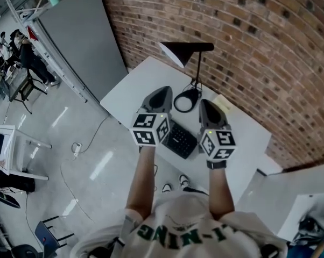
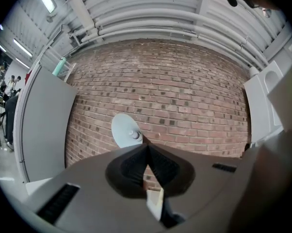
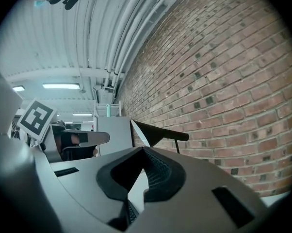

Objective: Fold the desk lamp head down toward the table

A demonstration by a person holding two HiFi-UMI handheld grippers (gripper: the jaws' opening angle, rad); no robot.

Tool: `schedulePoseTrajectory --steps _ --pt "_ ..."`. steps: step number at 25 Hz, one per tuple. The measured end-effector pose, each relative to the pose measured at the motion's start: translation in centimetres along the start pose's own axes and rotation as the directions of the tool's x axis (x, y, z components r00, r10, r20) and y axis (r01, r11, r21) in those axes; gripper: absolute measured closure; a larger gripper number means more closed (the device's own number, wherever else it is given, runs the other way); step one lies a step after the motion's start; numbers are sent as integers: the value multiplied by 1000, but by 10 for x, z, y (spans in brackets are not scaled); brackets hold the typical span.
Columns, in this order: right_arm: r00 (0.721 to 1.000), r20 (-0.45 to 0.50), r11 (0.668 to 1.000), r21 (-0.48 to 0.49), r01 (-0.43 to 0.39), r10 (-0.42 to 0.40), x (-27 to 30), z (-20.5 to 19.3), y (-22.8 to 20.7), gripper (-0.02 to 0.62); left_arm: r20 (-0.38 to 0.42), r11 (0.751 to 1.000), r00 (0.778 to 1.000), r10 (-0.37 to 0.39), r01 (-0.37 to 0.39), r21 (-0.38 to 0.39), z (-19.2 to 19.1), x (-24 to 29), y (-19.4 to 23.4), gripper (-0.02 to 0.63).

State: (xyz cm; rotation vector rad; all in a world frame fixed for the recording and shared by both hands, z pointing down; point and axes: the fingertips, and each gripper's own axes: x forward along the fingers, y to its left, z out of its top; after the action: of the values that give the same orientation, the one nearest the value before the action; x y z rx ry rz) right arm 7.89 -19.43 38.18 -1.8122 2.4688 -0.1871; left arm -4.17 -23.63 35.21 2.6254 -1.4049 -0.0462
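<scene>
Closest to the camera is your shirt (image 1: 178, 235), with both forearms reaching out over the white table (image 1: 132, 87). On the left, your left gripper (image 1: 163, 92) has its jaws pressed together with nothing in them. Between your hands there's a dark keyboard (image 1: 181, 140). On the right, your right gripper (image 1: 205, 103) looks pinched closed and empty too.

The lamp head (image 1: 178, 51) sits up high on its thin stem (image 1: 197, 69) by the brick wall (image 1: 259, 47), clear of both grippers. Its round base (image 1: 187, 100) lies between your two tips.

My worry is that nothing is pinning that base. If you shove the cone with closed tips, they could skid off, or the whole lamp could tip or slide instead of the joint folding.
</scene>
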Motion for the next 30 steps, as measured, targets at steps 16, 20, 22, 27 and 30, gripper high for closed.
schedulePoseTrajectory --steps 16,20,22,27,30 --pt "999 7 999 23 -49 49 53 4 -17 597 -19 997 997 -71 71 36 33 77 11 509" --pt "999 3 998 32 -50 50 59 2 -24 597 -37 995 995 -96 97 12 32 93 11 466" --pt "998 0 998 33 -56 56 61 0 -25 597 -46 993 992 -117 117 -7 32 100 10 442" --pt "997 -14 997 41 -69 70 65 -6 -23 597 -56 989 988 -146 143 -45 34 116 9 380" --pt "997 -25 996 43 -74 75 66 -9 -23 597 -59 989 989 -137 134 -60 35 123 13 380"
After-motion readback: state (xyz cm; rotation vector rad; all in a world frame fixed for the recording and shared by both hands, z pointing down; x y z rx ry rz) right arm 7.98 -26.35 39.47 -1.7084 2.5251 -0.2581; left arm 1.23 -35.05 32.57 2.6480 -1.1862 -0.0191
